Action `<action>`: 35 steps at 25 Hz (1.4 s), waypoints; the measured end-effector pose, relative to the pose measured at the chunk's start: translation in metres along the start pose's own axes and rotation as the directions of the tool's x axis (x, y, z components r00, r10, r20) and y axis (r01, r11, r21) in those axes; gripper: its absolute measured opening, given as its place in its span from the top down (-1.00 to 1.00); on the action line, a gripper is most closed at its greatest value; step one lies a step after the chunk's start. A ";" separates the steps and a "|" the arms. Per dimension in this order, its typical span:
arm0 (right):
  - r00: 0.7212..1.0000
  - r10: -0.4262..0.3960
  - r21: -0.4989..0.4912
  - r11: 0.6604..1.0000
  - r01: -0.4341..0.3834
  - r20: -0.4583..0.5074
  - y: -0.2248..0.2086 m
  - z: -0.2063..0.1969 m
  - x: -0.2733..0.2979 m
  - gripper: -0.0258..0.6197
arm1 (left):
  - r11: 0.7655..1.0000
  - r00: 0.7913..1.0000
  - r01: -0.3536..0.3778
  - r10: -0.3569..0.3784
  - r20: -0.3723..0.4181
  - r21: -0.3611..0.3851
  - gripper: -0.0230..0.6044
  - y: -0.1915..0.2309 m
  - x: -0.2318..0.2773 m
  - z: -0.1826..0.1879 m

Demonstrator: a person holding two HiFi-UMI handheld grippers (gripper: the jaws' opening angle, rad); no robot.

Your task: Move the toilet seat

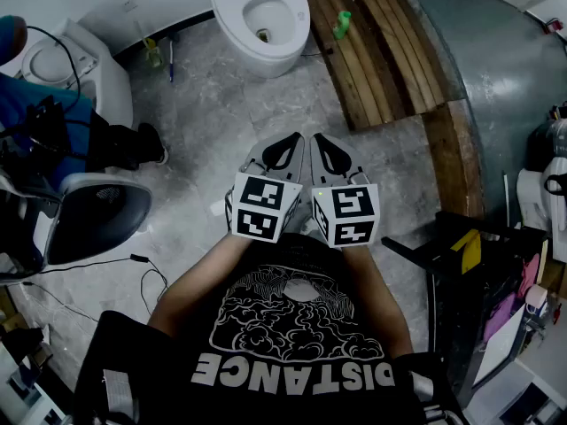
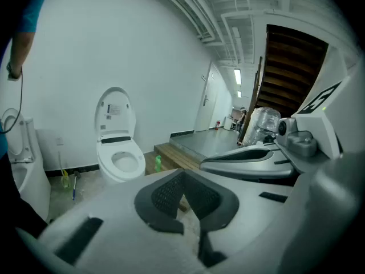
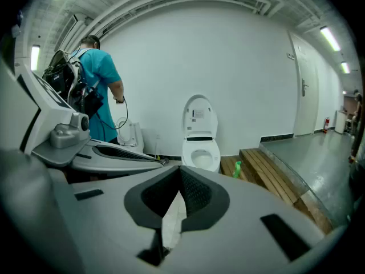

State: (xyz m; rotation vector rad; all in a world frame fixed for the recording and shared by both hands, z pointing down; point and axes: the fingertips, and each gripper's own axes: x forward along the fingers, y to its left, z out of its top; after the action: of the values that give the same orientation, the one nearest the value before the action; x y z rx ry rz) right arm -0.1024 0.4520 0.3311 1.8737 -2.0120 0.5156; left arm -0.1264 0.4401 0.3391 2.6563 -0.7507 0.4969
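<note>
A white toilet (image 1: 261, 16) stands against the far wall, well ahead of both grippers. Its lid (image 3: 199, 116) is raised against the wall, and the seat ring (image 3: 201, 153) lies down on the bowl. The same toilet (image 2: 117, 153) shows at the left in the left gripper view. My left gripper (image 1: 285, 149) and right gripper (image 1: 326, 153) are held side by side in front of my chest, pointing toward the toilet. Both are shut with nothing between the pads. Seen from their own cameras, the left gripper (image 2: 183, 193) and the right gripper (image 3: 178, 196) have their jaws closed together.
A slatted wooden platform (image 1: 381, 42) with a green bottle (image 1: 342, 23) lies right of the toilet, beside a grey ramp (image 1: 496, 69). A second toilet (image 1: 66, 60), a person in teal (image 3: 97, 90) and an office chair (image 1: 97, 211) are at the left. Cluttered shelves (image 1: 523, 273) stand at the right.
</note>
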 end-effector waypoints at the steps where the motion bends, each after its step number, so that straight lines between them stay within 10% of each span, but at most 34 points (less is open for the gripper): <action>1: 1.000 -0.008 -0.001 1.000 0.008 0.001 0.001 0.000 0.000 0.86 | 1.000 1.000 0.003 -0.003 0.000 0.000 0.89 0.001 -0.001 0.000; 21: 0.999 -0.036 -0.032 0.999 0.036 -0.008 0.000 0.013 0.025 0.86 | 0.999 1.000 0.020 -0.020 -0.002 0.028 0.89 0.024 0.012 0.012; 35: 0.989 0.132 -0.060 0.989 -0.136 -0.061 -0.070 0.021 0.075 0.86 | 0.990 0.991 -0.133 0.131 -0.039 -0.052 0.89 0.031 0.092 0.032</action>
State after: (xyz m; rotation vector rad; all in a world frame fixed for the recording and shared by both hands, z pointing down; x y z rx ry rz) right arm -0.0377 0.3720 0.3505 1.6762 -2.1011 0.5272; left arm -0.0624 0.3622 0.3558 2.5524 -0.9206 0.5488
